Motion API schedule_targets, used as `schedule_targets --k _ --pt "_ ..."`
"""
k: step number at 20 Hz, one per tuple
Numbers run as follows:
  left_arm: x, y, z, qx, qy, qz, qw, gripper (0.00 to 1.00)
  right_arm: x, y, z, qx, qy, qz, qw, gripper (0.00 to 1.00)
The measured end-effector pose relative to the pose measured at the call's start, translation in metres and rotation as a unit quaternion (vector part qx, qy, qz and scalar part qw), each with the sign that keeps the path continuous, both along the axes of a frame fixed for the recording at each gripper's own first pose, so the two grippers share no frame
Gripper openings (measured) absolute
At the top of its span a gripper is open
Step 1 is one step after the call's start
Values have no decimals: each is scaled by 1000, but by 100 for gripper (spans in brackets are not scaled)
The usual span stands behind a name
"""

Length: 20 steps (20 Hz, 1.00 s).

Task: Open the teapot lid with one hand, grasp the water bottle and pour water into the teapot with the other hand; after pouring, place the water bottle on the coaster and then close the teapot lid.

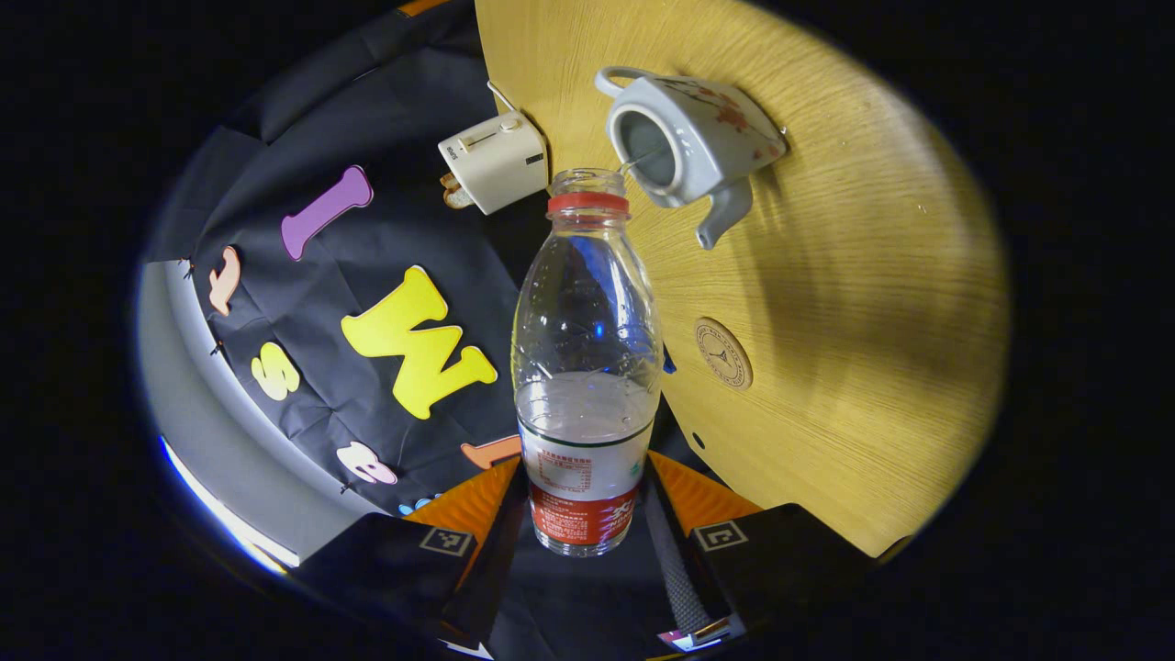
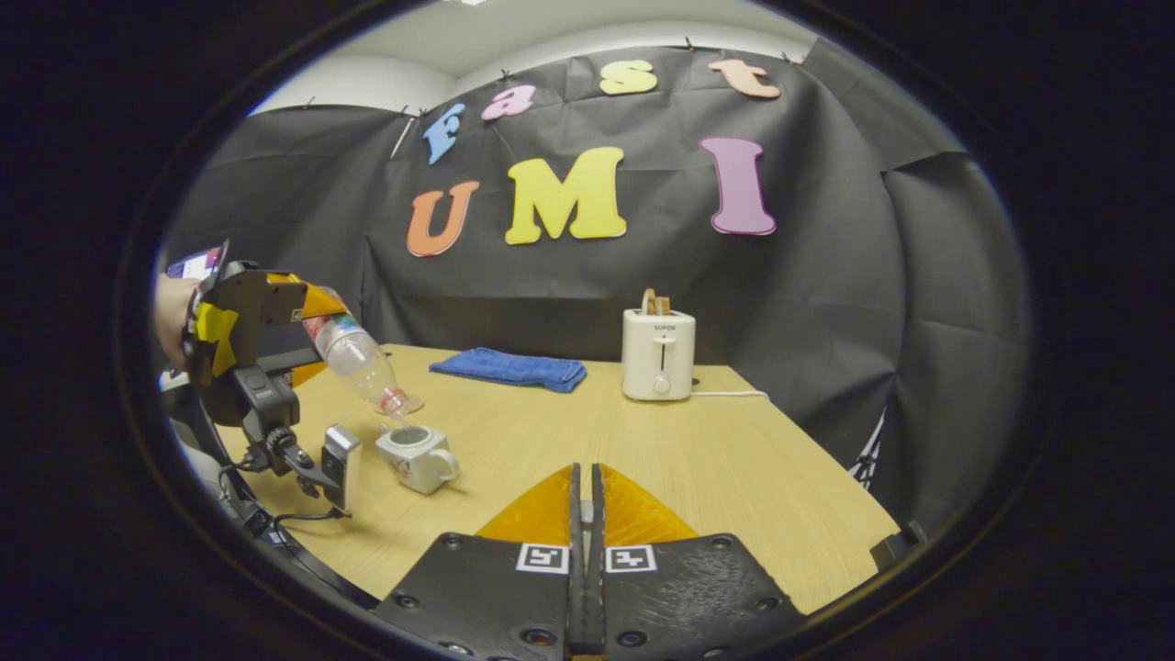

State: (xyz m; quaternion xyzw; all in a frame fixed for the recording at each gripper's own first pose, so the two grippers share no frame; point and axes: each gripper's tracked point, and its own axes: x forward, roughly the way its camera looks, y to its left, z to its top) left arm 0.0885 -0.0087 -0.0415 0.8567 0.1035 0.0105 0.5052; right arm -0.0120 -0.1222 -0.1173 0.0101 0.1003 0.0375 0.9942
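Left gripper view: left hand-held gripper point(image 1: 587, 514) clamps tilted water bottle point(image 1: 587, 367).

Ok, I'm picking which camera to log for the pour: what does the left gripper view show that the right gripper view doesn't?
Left gripper view: the coaster and the water level in the water bottle. Right gripper view: the blue cloth, a hand holding the left gripper, and the right gripper with jaws closed together. Both: the bottle's mouth at the open teapot, the toaster, the table.
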Motion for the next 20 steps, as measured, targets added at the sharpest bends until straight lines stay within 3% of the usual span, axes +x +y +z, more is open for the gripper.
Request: schedule_targets --k 1,2,12,14,15,18,20 --pt "0 -1 0 2 0 0 1000 76 0 0 0 -1 0 0 1000 0" --pt "0 0 0 2 0 0 1000 72 0 0 0 -1 0 0 1000 0" --pt "4 1 2 2 -9 -7 1000 72 -1 -1 2 -4 -1 -2 1000 0" --pt "4 0 4 -5 -17 -14 1000 76 -2 0 3 -3 -2 -2 1000 0" --pt "4 0 7 -11 -25 -18 999 72 -2 0 3 -3 -2 -3 1000 0" --pt "1 4 2 -56 -25 -17 998 72 -3 2 6 -4 -3 -3 1000 0" --pt "3 9 -10 -120 -12 -11 993 72 -2 3 10 -6 -5 -3 1000 0"
